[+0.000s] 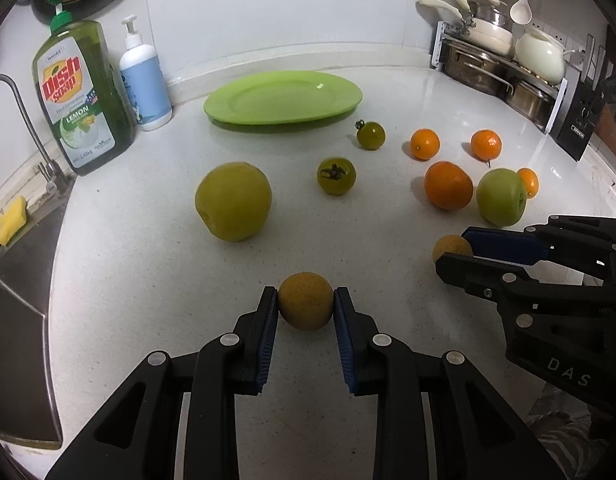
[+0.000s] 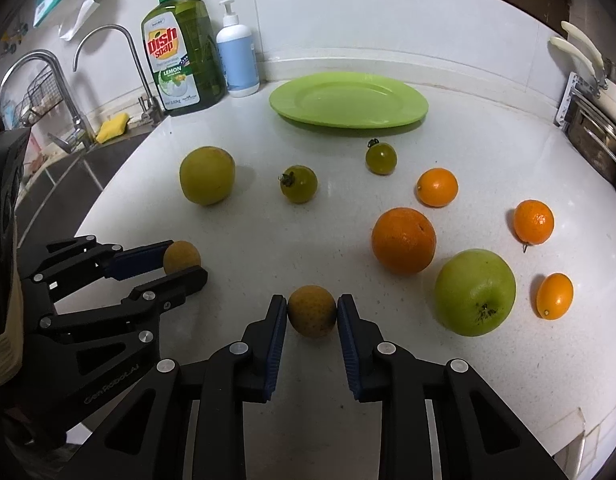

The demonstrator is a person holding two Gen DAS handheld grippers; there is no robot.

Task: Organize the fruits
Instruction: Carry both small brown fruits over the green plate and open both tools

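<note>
Left wrist view: the left gripper [image 1: 305,300] pinches a small tan fruit [image 1: 305,301] squarely between its pads, low on the counter [image 1: 148,264]; the green plate [image 1: 283,98] lies straight ahead, past the scattered fruit

Right wrist view: the right gripper [image 2: 312,311] pinches a second tan fruit [image 2: 312,311] the same way, the plate [image 2: 348,100] ahead, slightly right. Neither hand looks clearly nearer
</note>
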